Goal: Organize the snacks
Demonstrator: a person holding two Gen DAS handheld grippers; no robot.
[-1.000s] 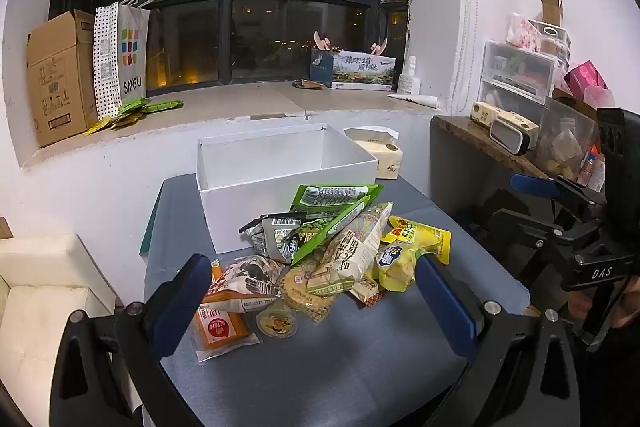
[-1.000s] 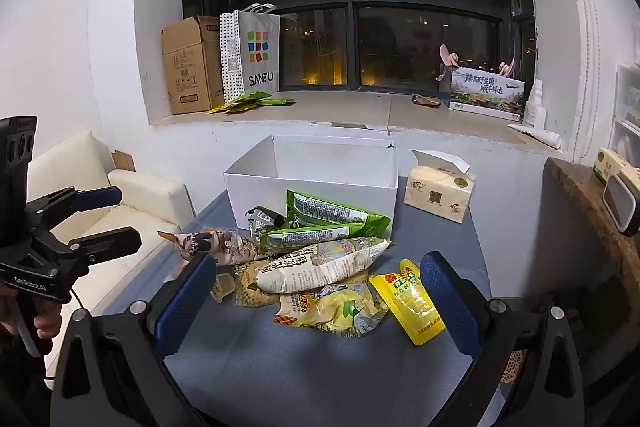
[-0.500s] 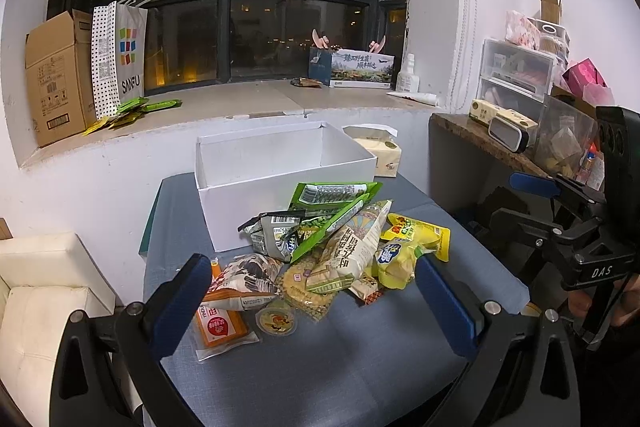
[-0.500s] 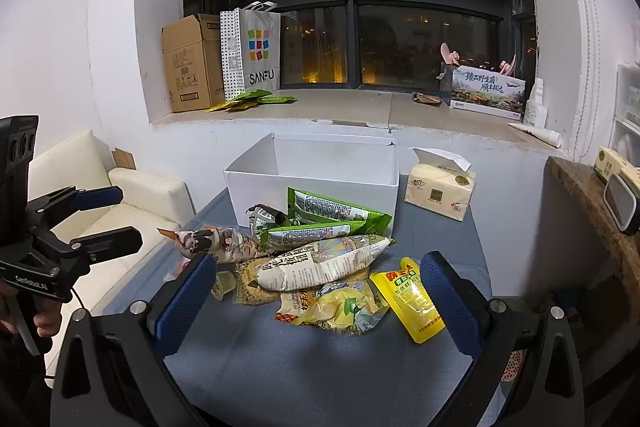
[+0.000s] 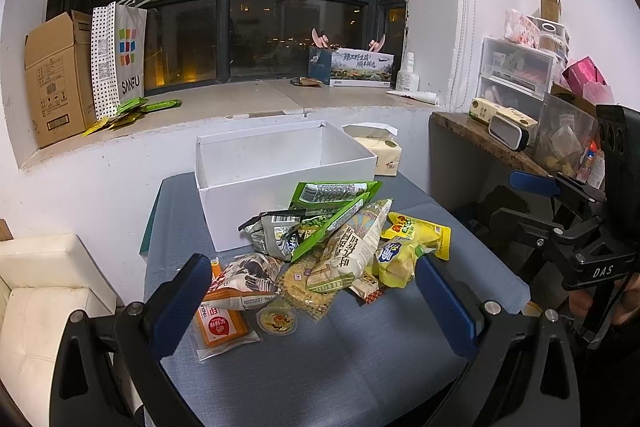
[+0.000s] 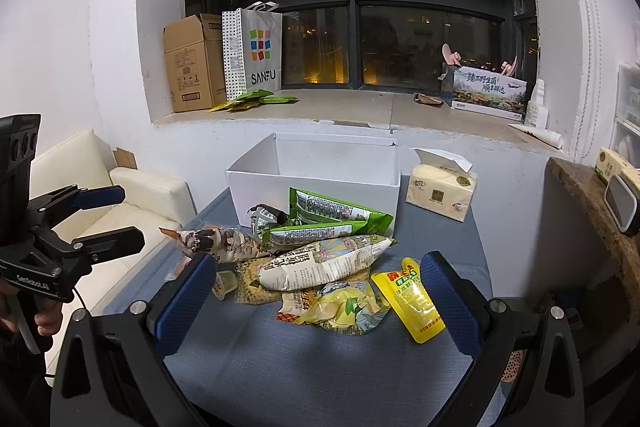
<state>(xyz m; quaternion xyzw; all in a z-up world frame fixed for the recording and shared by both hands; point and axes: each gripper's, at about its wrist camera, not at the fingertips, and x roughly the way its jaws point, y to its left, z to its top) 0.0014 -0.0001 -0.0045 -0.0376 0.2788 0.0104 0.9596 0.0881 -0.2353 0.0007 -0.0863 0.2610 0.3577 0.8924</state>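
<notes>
A pile of snack packets (image 5: pixel 328 251) lies on the blue-grey table (image 5: pixel 320 367) in front of an open, empty white box (image 5: pixel 280 183). The pile includes green packets (image 5: pixel 332 191), a long cream packet (image 6: pixel 320 263), a yellow pouch (image 6: pixel 416 303) and an orange packet (image 5: pixel 220 323). My left gripper (image 5: pixel 312 299) is open and empty, held above the near side of the pile. My right gripper (image 6: pixel 316 291) is open and empty, also near the pile. Each gripper shows in the other's view, the right one (image 5: pixel 560 211) and the left one (image 6: pixel 92 215).
A tissue pack (image 6: pixel 440 191) sits right of the box. The windowsill holds a cardboard box (image 5: pixel 56 75), a SANFU bag (image 5: pixel 120 55) and a printed carton (image 5: pixel 356 67). A cream sofa (image 6: pixel 132 199) stands left, a cluttered shelf (image 5: pixel 520 115) right.
Both views have shifted only slightly; the snacks and the box have not moved and both grippers stay open.
</notes>
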